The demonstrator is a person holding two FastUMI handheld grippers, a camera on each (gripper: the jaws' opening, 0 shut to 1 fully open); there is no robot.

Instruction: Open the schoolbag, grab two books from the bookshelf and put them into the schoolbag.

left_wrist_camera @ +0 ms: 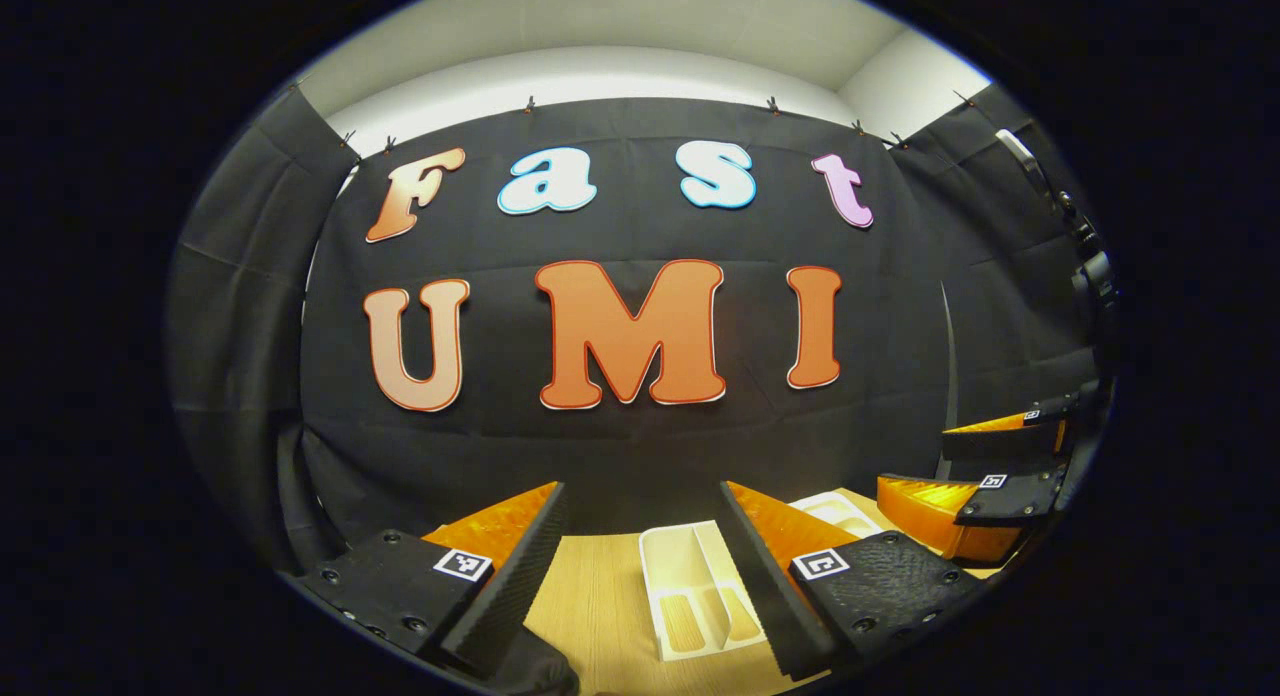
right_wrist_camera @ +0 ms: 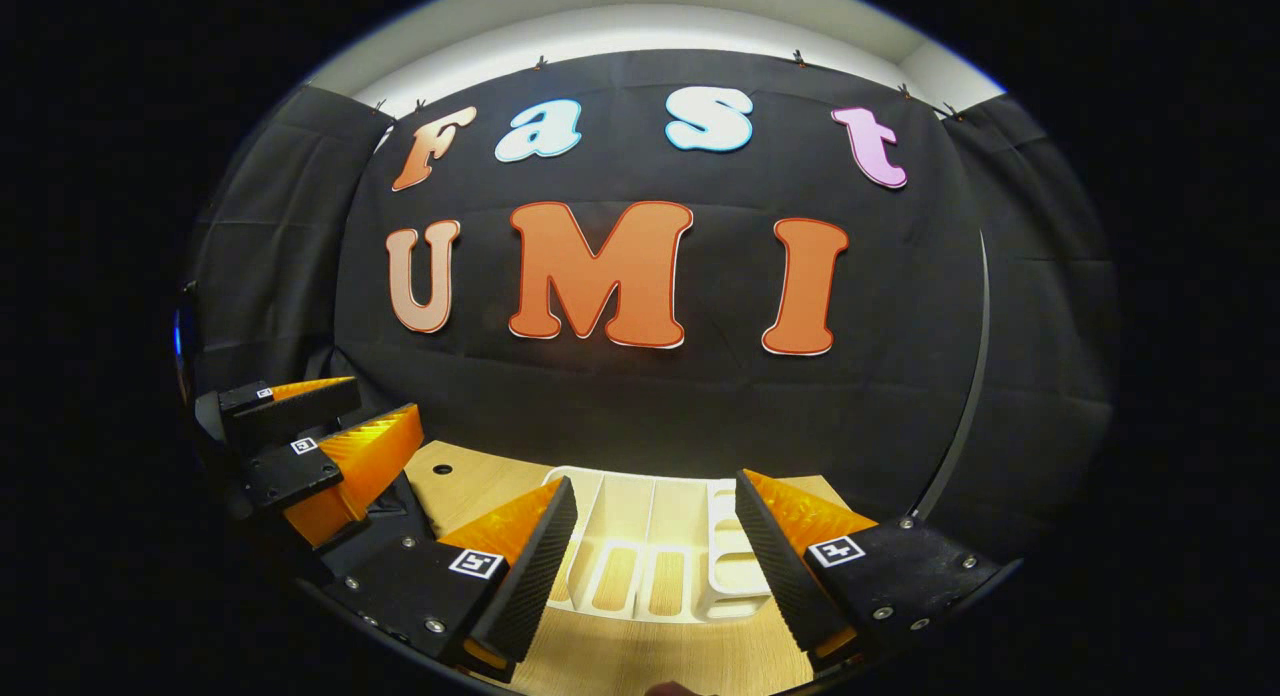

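Both grippers hovered spread wide and empty above the wooden table (right_wrist_camera: 470,481). Between the left gripper (left_wrist_camera: 645,521) fingers lay a white divided rack (left_wrist_camera: 695,586), with the right gripper (left_wrist_camera: 985,476) off to its side. Beyond the right gripper's own fingertips (right_wrist_camera: 655,516) sat that same rack (right_wrist_camera: 650,546), bookless, against the black cloth wall (right_wrist_camera: 650,416).

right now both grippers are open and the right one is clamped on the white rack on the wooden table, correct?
Not quite: the right gripper holds nothing. The right gripper view shows its fingers spread, with the white rack standing beyond them on the wooden table. The left gripper is open too.
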